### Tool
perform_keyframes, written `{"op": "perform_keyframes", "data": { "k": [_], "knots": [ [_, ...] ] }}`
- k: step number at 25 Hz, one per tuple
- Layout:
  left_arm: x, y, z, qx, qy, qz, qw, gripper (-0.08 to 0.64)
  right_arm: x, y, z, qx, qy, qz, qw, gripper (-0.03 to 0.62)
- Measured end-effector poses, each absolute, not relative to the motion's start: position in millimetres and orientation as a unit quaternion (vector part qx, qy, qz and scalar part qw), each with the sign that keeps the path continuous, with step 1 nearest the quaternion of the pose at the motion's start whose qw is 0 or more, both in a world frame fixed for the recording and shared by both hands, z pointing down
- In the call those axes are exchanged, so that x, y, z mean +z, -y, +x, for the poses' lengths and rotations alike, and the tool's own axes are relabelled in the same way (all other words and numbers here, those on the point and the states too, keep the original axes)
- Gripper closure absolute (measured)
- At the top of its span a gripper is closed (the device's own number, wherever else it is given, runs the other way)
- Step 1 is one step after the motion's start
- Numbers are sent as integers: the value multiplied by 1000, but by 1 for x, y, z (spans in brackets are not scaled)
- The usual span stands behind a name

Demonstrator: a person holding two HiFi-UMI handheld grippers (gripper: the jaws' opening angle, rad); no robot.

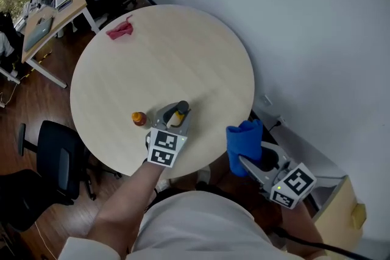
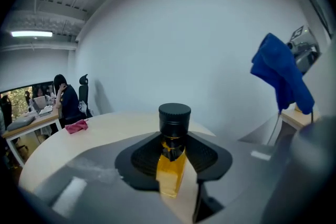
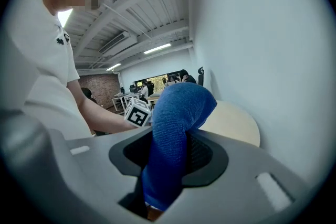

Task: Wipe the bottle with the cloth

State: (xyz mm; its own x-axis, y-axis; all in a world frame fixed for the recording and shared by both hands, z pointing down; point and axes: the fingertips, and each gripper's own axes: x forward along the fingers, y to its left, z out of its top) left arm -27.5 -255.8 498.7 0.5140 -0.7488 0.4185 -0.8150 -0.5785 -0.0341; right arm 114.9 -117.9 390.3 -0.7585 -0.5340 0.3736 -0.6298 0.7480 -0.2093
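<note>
A small bottle (image 2: pixel 173 152) of amber liquid with a black cap stands upright between the jaws of my left gripper (image 2: pixel 173 162), which is shut on it. In the head view this bottle (image 1: pixel 178 117) and the left gripper (image 1: pixel 174 117) are over the near part of the round table (image 1: pixel 183 52). My right gripper (image 3: pixel 170 160) is shut on a blue cloth (image 3: pixel 176 134) that folds over above the jaws. From the head, the cloth (image 1: pixel 245 143) and right gripper (image 1: pixel 251 162) hang off the table's near right edge, apart from the bottle.
A small orange-and-red object (image 1: pixel 139 119) sits on the table left of the left gripper. A pink cloth (image 1: pixel 120 30) lies at the table's far left edge. A black office chair (image 1: pixel 58 158) stands left of the table. People sit at desks (image 1: pixel 55 6) beyond; a white wall is close on the right.
</note>
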Motion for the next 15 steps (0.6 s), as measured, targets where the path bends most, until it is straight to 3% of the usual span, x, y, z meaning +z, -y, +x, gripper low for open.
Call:
{"op": "perform_keyframes", "data": {
  "k": [10, 15],
  "knots": [
    [443, 193, -24, 206, 377, 902, 51, 413, 345, 157, -16, 83, 959, 205, 175, 434],
    [436, 178, -33, 216, 363, 906, 37, 413, 354, 162, -36, 92, 957, 195, 194, 436]
  ]
}}
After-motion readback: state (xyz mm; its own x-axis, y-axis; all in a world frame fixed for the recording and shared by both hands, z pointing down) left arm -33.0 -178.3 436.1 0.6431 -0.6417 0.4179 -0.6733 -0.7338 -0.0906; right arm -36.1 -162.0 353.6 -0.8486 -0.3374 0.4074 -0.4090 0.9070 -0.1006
